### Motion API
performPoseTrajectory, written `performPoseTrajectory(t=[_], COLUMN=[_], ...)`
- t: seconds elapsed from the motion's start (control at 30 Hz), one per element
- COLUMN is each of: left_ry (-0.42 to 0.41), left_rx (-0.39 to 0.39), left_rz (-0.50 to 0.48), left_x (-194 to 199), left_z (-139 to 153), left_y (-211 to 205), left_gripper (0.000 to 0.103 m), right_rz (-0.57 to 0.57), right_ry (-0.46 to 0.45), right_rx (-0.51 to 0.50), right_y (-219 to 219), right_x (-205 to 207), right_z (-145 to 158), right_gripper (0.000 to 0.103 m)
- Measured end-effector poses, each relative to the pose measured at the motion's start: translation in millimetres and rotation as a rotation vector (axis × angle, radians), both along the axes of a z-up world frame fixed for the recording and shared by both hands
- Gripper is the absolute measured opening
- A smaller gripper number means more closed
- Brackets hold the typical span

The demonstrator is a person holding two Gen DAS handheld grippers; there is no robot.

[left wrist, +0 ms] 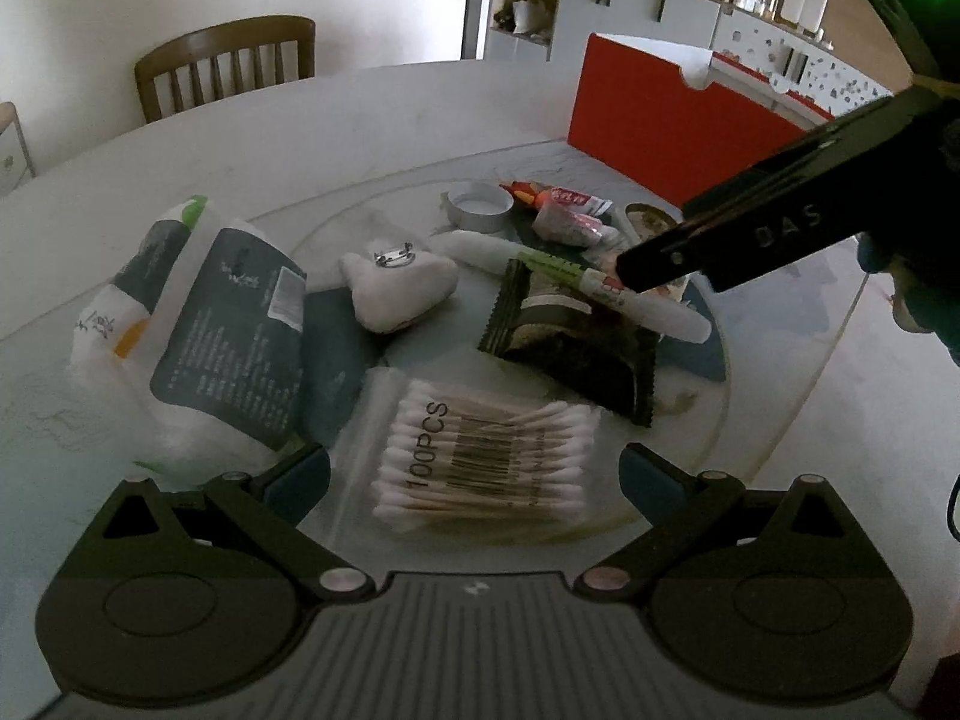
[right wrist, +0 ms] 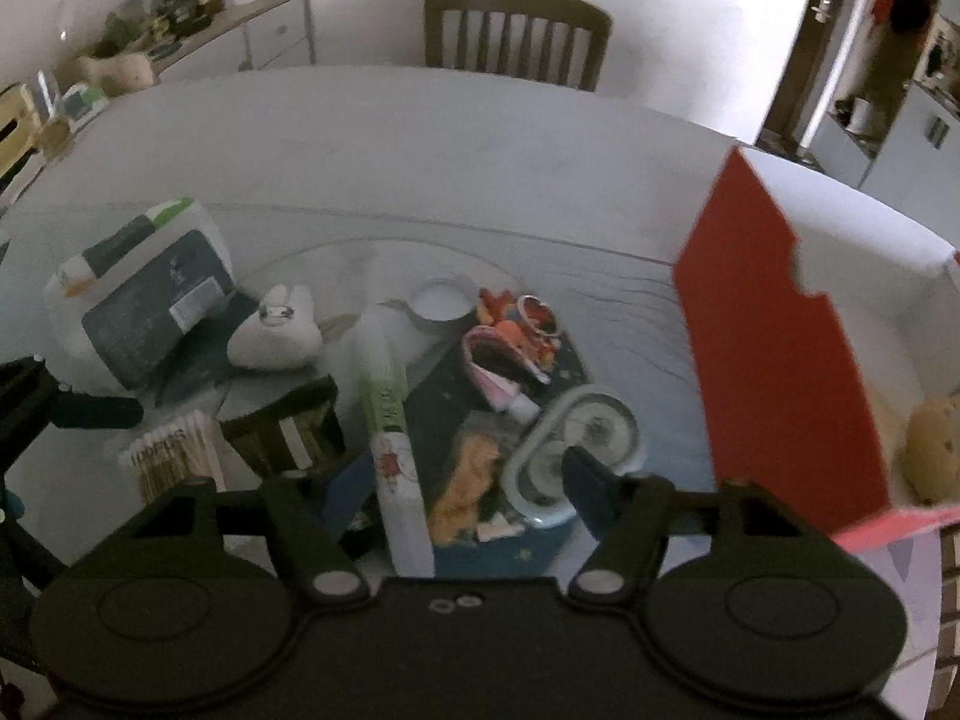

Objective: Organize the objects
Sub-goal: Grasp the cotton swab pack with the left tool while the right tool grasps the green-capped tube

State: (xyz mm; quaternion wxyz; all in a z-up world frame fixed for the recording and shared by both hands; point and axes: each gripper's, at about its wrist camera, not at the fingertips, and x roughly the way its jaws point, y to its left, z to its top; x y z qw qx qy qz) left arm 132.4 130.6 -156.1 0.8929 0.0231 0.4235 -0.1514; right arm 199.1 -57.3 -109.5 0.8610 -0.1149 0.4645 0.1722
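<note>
Box: tall cardboard box (left wrist: 672, 120), red outside, white inside.
Swabs: clear bag of cotton swabs (left wrist: 486, 456), white tips, tan sticks, black barcode, "100PCS".
Snack: crinkled snack packet (left wrist: 570, 342), dark green.
Toy: small plush toy (left wrist: 399, 288), white.

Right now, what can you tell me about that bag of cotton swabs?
The bag of cotton swabs is a clear, thin plastic pouch lying flat on the glass turntable. White-tipped wooden sticks are bundled inside, under a barcode and the print "100PCS". It lies between the open left gripper's fingertips, not visibly pinched. A dark snack packet lies just beyond it.
</note>
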Motion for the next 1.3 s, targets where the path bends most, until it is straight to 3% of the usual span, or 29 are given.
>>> performPoseTrajectory(t=[0.8,1.0,1.1,1.2,1.3], left_ry=[-0.031,-0.034,-0.031,-0.041,-0.049], left_rx=[0.09,0.088,0.076,0.051,0.03], left_rz=[-0.042,-0.031,-0.015,-0.002,0.005], left_x=[0,0,0,-3,-6], left_z=[-6,-1,3,10,19], left_y=[-12,-12,-10,-9,-10], left_gripper=[0.102,0.074,0.072,0.072,0.072], right_rz=[0.111,0.082,0.06,0.036,0.016], right_ry=[0.053,0.058,0.06,0.051,0.061], right_rx=[-0.016,0.004,0.028,0.059,0.094], right_y=[22,19,14,7,-2], right_x=[17,16,15,12,9], right_z=[-23,-20,-16,-9,0], right_gripper=[0.034,0.032,0.03,0.017,0.017])
